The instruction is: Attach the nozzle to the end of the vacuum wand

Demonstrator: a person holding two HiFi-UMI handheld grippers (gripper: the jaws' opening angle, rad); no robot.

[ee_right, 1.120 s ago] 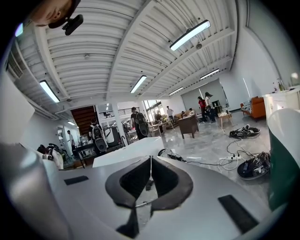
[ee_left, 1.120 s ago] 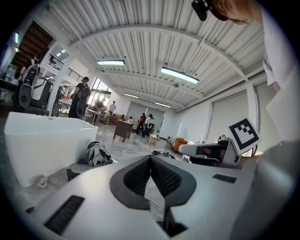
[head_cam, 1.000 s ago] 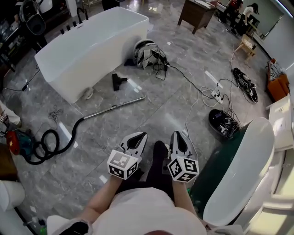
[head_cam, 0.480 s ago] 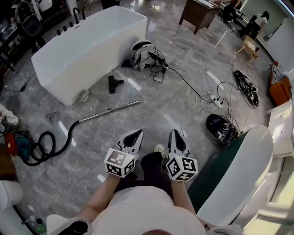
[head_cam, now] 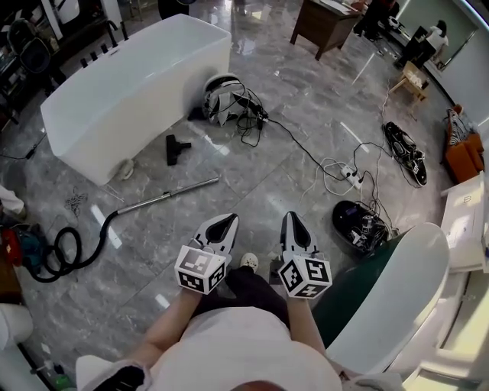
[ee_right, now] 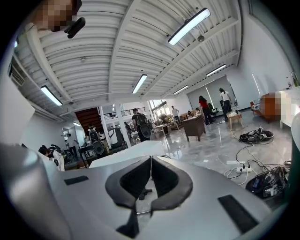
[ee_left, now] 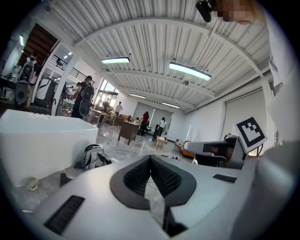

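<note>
The black nozzle [head_cam: 178,147] lies on the grey marble floor beside the white bathtub [head_cam: 130,84]. The metal vacuum wand [head_cam: 168,195] lies nearer me, joined to a black hose [head_cam: 72,244] that coils away to the left. Both grippers are held side by side in front of my body, well short of the wand. My left gripper [head_cam: 223,223] is shut and empty, and so is my right gripper [head_cam: 294,221]. In the right gripper view the nozzle [ee_right: 144,193] shows past the shut gripper [ee_right: 151,157]. The left gripper [ee_left: 151,157] points level, with the nozzle [ee_left: 63,178] low at left.
A white and black vacuum body [head_cam: 221,95] sits by the tub's end, with cables running to a power strip [head_cam: 351,176]. A dark round device [head_cam: 359,221] and a green and white tub [head_cam: 390,298] stand at right. People stand far off by a wooden desk [head_cam: 325,19].
I have walked forward: the wand, nozzle and bathtub have come nearer and slid left in the head view. Both grippers stay shut, side by side.
</note>
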